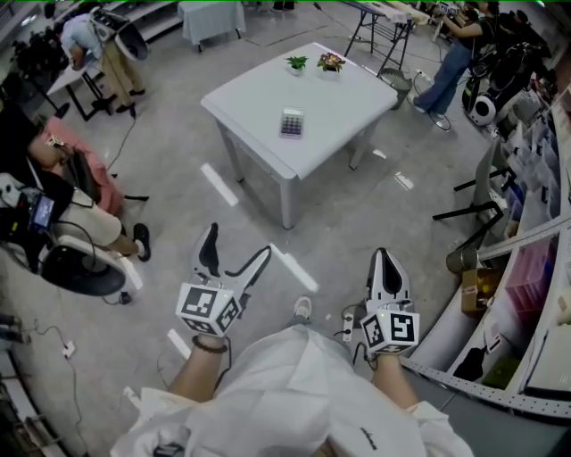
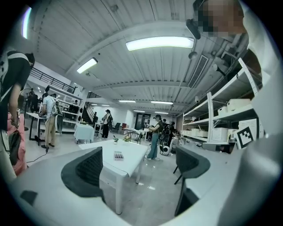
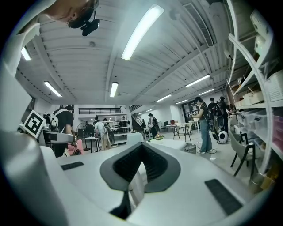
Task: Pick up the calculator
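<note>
The calculator [image 1: 291, 122] lies flat near the middle of a white square table [image 1: 339, 107], well ahead of me across the floor. Both grippers are held low in front of the person, far short of the table. My left gripper [image 1: 237, 243] is open with nothing between its jaws. In the left gripper view the calculator [image 2: 118, 155] shows on the table [image 2: 132, 164] between the spread pads of my left gripper [image 2: 140, 167]. My right gripper [image 1: 384, 257] is shut and empty. In the right gripper view my right gripper [image 3: 142, 152] has its dark pads pressed together, hiding most of the table.
Two small potted plants [image 1: 313, 63] stand at the table's far corner. A seated person with a chair [image 1: 76, 259] is at the left. Shelving with a cardboard box [image 1: 482, 287] lines the right. A standing person [image 1: 451, 55] and a folding table [image 1: 384, 22] are behind the white table.
</note>
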The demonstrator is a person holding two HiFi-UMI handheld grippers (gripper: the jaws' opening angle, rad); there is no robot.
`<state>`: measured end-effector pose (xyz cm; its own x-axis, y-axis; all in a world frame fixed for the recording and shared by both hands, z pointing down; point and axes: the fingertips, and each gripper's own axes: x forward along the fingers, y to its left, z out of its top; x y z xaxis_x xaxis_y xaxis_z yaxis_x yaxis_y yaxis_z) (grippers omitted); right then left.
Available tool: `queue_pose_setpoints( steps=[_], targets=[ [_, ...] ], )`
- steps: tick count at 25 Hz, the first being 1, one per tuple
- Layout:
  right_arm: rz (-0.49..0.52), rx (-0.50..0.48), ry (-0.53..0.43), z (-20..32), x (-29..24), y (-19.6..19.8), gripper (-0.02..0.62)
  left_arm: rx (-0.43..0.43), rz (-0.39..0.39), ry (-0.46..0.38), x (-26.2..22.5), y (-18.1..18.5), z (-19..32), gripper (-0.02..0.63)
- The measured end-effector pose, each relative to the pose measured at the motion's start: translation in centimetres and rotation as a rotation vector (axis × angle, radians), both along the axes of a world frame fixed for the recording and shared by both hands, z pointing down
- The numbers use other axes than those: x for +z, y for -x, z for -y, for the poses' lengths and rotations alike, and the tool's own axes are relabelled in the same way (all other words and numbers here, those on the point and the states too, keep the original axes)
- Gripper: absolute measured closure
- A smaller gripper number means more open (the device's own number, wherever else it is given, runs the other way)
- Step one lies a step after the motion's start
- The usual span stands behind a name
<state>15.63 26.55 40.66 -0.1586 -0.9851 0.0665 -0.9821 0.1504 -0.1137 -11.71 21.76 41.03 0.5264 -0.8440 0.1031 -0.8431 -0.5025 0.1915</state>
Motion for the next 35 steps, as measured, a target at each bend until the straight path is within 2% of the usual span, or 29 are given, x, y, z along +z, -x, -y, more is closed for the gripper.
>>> queue_pose_setpoints(
  steps=[12, 20, 27, 35],
  targets=[
    [0.013, -0.065, -0.006, 7.3, 0.2, -3.4, 0.577, -0.049, -0.004, 0.003, -0.6, -3.7, 6.5, 0.114],
    [0.017, -0.095, -0.001, 9.7, 0.7, -5.5, 0.578, -0.069, 0.001, 0.01, -0.2, -6.3, 8.0, 0.114],
    [0.022, -0.116, 0.008, 10.7, 1.3, -5.3, 0.578, -0.083, 0.006, 0.016, -0.1, -6.0, 8.8, 0.114],
    [0.006, -0.096, 0.021, 12.4, 1.4, -5.4, 0.578, -0.06, -0.006, 0.012, 0.0, -6.3, 11.5, 0.114]
  ],
)
